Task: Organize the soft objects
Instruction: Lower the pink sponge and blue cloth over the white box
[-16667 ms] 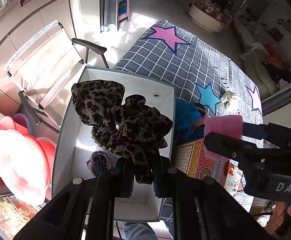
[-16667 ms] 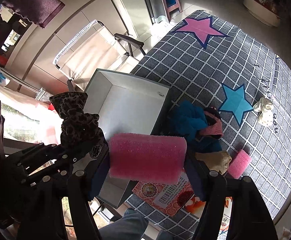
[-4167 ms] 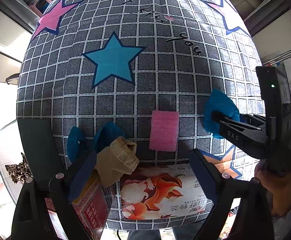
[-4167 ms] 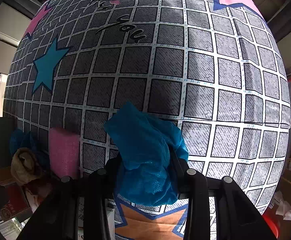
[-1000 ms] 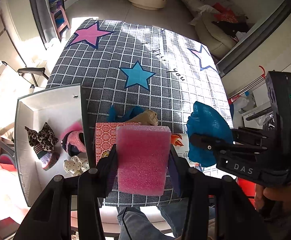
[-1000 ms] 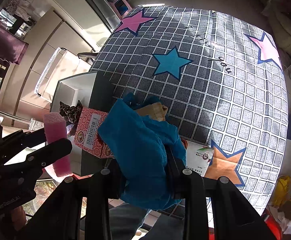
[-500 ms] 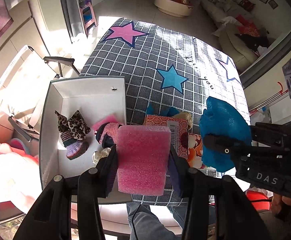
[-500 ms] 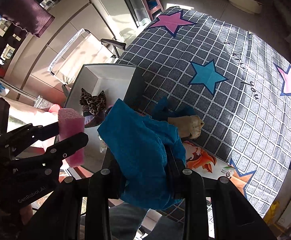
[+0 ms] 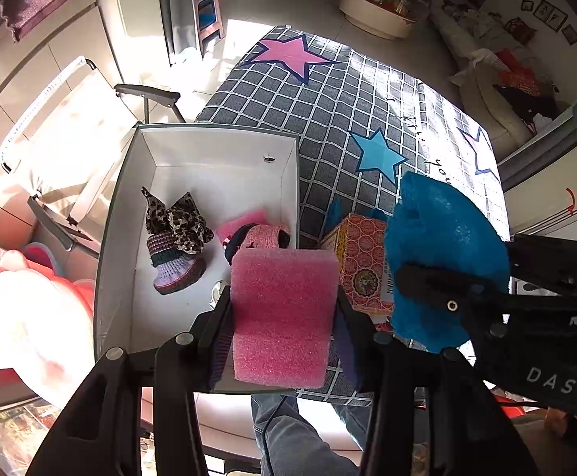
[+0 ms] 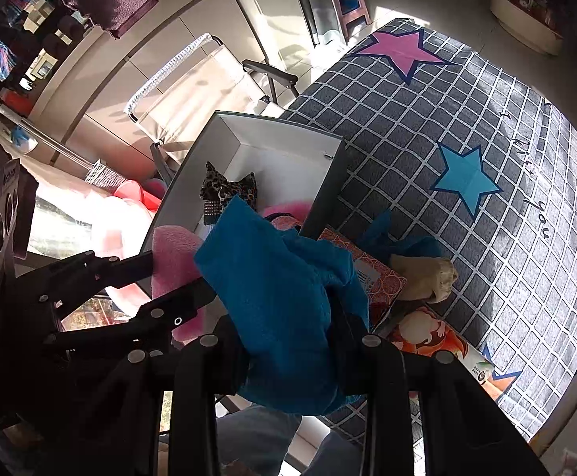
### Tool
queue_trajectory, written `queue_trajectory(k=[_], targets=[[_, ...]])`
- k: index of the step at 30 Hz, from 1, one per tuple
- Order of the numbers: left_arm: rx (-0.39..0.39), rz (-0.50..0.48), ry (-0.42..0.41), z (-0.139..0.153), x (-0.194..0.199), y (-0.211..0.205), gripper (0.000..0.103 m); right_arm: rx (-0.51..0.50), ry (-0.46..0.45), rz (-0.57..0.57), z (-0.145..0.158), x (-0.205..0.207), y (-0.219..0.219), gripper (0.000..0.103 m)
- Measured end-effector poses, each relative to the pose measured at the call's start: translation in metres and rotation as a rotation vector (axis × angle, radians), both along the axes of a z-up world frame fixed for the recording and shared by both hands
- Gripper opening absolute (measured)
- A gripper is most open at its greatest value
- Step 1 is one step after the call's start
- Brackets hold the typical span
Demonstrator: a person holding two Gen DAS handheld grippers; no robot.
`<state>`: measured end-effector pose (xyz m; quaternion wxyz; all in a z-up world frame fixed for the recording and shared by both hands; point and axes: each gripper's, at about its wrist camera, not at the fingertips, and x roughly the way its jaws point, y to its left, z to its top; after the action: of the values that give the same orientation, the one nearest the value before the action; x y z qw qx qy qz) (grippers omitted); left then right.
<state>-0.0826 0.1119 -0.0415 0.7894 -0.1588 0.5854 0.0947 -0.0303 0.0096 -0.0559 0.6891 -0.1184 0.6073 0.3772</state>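
Observation:
My left gripper (image 9: 284,309) is shut on a pink foam block (image 9: 282,315) and hangs over the near end of a white box (image 9: 145,150). In the box lie a leopard-print bow (image 9: 177,218), a knitted striped piece (image 9: 173,265) and a pink and dark item (image 9: 258,236). My right gripper (image 10: 288,317) is shut on a bunched blue cloth (image 10: 284,309), also seen as the blue cloth (image 9: 443,254) to the right of the foam. In the right wrist view the left gripper (image 10: 169,277) with the pink foam (image 10: 173,258) shows at the left.
An orange patterned carton (image 9: 362,254) stands just right of the box on the grey checked tablecloth (image 9: 352,91) with stars. A tan soft item (image 10: 427,277) and more blue fabric (image 10: 383,234) lie beside it. A folding chair (image 9: 70,119) stands left of the table.
Both grippers have moved left with their loads, from over the tablecloth to the box. The box now fills more of both views, and the wrists have rolled.

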Motion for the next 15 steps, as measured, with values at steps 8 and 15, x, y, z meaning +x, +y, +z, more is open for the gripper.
queue_trajectory(k=[8, 15], targets=[[-0.004, 0.043, 0.028, -0.011, -0.009, 0.011, 0.049, -0.017, 0.026, -0.004, -0.010, -0.001, 0.001, 0.034], [-0.002, 0.061, 0.037, -0.018, -0.011, 0.014, 0.049, -0.035, 0.037, 0.001, -0.016, -0.002, 0.001, 0.034]])
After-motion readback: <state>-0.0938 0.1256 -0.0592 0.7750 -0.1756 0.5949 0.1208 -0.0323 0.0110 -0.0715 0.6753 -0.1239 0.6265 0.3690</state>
